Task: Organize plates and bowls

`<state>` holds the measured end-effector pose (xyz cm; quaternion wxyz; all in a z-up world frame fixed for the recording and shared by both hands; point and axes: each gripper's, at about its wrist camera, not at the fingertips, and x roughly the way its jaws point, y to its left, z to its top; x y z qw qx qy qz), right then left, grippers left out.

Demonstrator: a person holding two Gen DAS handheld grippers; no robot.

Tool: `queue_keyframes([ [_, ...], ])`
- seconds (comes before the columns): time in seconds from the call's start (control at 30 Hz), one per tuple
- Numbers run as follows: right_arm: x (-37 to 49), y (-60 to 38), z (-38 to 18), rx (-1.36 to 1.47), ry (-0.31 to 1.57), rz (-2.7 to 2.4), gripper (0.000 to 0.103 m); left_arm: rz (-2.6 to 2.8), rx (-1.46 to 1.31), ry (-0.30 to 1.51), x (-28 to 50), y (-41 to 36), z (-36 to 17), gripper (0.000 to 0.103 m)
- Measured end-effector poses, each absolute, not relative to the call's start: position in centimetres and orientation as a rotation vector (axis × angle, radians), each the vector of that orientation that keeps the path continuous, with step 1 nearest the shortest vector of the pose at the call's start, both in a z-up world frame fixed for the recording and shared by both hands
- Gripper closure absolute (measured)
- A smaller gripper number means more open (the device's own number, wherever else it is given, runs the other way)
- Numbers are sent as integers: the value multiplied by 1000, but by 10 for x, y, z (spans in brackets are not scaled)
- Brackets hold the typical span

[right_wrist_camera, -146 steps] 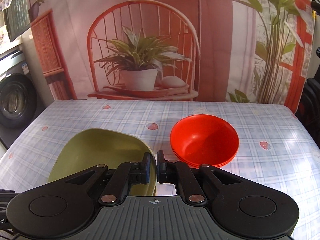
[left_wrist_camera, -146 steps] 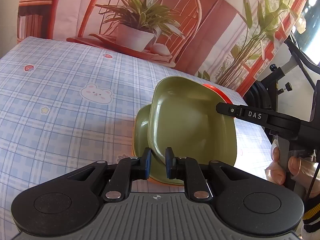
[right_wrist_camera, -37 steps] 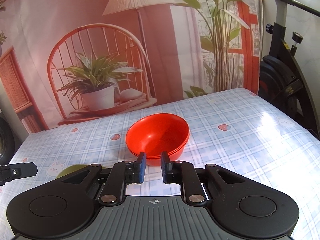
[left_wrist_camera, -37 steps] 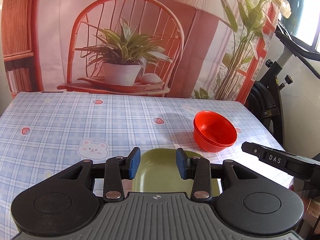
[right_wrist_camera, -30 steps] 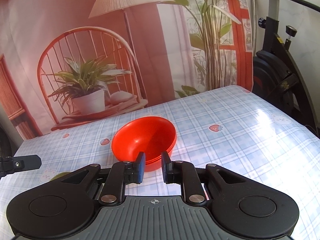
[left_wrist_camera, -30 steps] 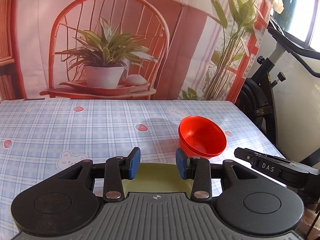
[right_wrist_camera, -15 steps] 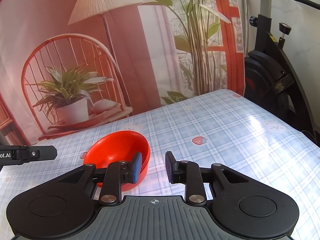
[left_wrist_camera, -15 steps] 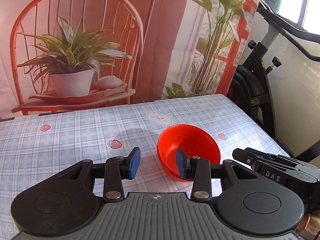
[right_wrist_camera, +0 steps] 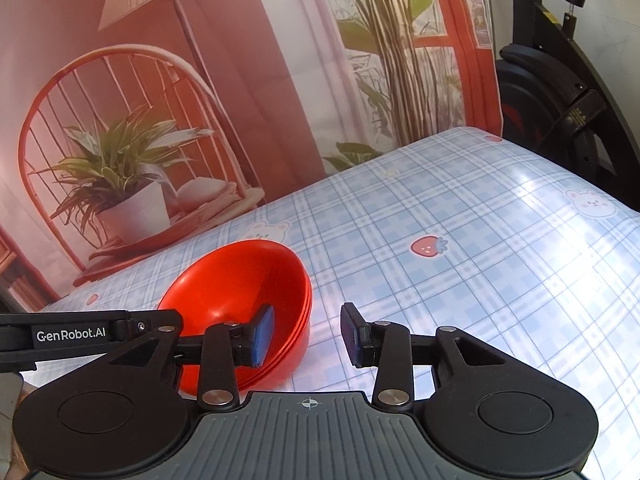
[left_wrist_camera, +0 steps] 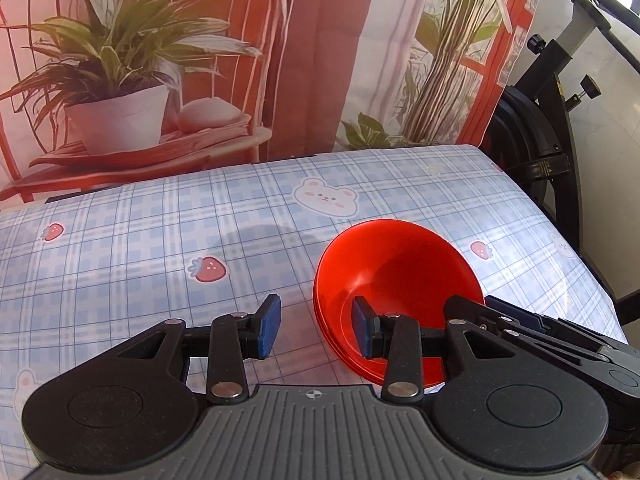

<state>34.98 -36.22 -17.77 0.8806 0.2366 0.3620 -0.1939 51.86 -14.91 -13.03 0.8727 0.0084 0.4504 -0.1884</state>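
Both claws are straddling opposite sides of the stack of red bowls (left_wrist_camera: 396,280), which is sitting on the checked counter (left_wrist_camera: 160,240) toward its right-hand edge in the left wrist view. The left claw (left_wrist_camera: 316,330) is standing partly open with nothing gripped: one blue pad is hanging over the bowl's inside, the other outside over the cloth, and the rim is running between them without visible contact. The right claw (right_wrist_camera: 306,334) has just been opening its jaws and is likewise holding nothing; its left pad is dipping inside the bowl and its right pad is hanging over the bare cloth, so the rim is passing between them too. The main risk, as I judge it, is that the two claws are closing on different layers: the stack is showing several nested rims, and a pinch that catches only the top one may be lifting a single bowl and leaving or tipping the rest. Uneven closing or lifting could be tilting the stack, and the smooth, thin plastic looks likely to slip. The counter's glossy cloth may also be letting the stack slide under a sideways nudge.
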Motion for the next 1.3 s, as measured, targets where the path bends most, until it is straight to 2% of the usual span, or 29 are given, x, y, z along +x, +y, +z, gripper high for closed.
queue_keyframes([
  [0.27, 353, -367, -188, 528, 767, -402, 66, -407, -22, 1010, 528, -154, -148, 64],
  [0.33, 353, -366, -188, 522, 764, -407, 67, -420, 5, 1003, 526, -157, -150, 79],
  [0.4, 354, -364, -188, 517, 761, -409, 72, -438, 5, 1003, 524, -156, -150, 85],
  [0.5, 353, -364, -187, 543, 751, -383, 88, -453, 1, 994, 521, -155, -148, 85],
  [0.83, 336, -359, -164, 576, 717, -414, 91, -458, 44, 928, 493, -155, -122, 85],
  [1.3, 308, -309, -116, 568, 680, -362, 92, -406, 40, 851, 439, -117, -83, 84],
])
